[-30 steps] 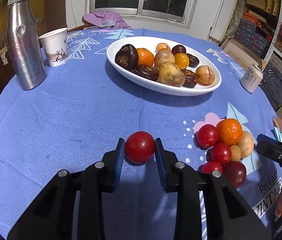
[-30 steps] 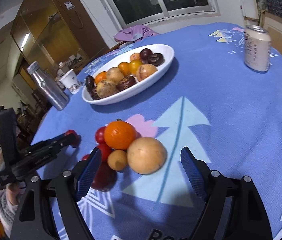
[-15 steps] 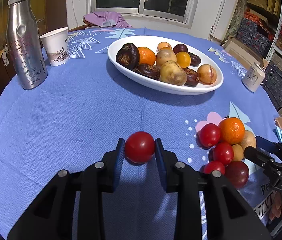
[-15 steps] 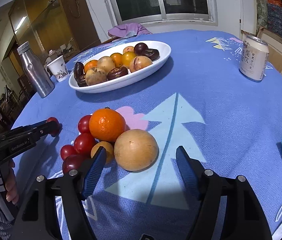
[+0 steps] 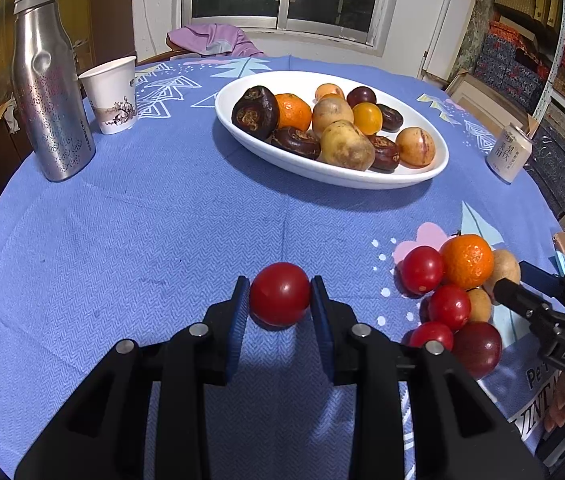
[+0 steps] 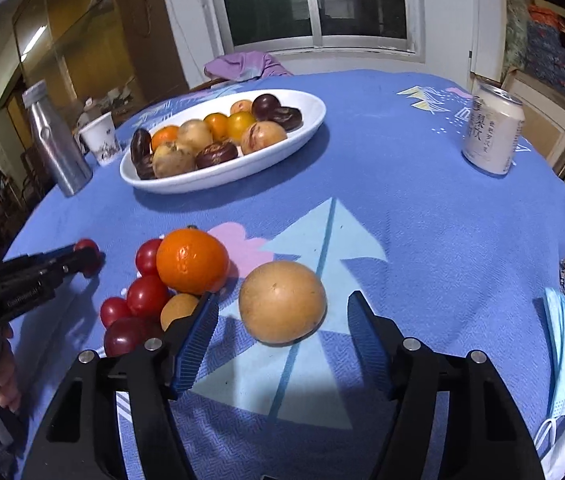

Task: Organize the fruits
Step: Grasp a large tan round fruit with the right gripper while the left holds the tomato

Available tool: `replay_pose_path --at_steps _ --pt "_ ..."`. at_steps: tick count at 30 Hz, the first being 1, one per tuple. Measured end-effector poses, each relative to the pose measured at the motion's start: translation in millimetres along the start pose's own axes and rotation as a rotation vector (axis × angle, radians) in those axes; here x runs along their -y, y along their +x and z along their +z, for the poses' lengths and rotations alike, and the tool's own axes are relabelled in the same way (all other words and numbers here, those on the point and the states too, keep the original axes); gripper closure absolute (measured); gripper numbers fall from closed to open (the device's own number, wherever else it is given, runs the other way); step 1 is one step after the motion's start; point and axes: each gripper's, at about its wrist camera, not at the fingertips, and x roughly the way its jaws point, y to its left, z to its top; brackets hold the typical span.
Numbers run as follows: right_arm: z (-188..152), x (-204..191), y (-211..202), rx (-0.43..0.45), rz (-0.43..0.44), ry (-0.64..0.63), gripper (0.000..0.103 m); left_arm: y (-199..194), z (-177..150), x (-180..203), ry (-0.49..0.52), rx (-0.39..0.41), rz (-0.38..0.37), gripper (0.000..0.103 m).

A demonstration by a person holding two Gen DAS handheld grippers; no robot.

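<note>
Meanwhile right tongs [image 6: 282,336] close, angled down, around tan fruit [image 6: 282,302].

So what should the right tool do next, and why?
Probably finish closing the right tool on the tan round fruit: its jaws are closing with the fruit between them, a gap showing each side. The left tool already grips a red tomato.

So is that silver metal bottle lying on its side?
No, the silver metal bottle stands upright on the blue tablecloth, beside the white paper cup.
</note>
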Motion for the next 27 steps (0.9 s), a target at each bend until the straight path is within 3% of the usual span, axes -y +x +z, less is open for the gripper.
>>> replay_pose_path --at_steps 3,8,15,27 --pt "1 3 0 0.001 -0.012 0.013 0.047 0 0 0 0.007 0.003 0.007 0.072" --pt "0 -4 3 -0.009 -0.025 -0.021 0.055 1 -2 4 0.025 0.005 0.020 0.072" --pt "0 -10 4 -0.009 -0.051 -0.052 0.056 4 -4 11 0.065 0.008 0.056 0.072" --pt "0 -7 3 -0.006 -0.051 -0.040 0.057 7 -2 2 0.029 0.005 0.026 0.073"
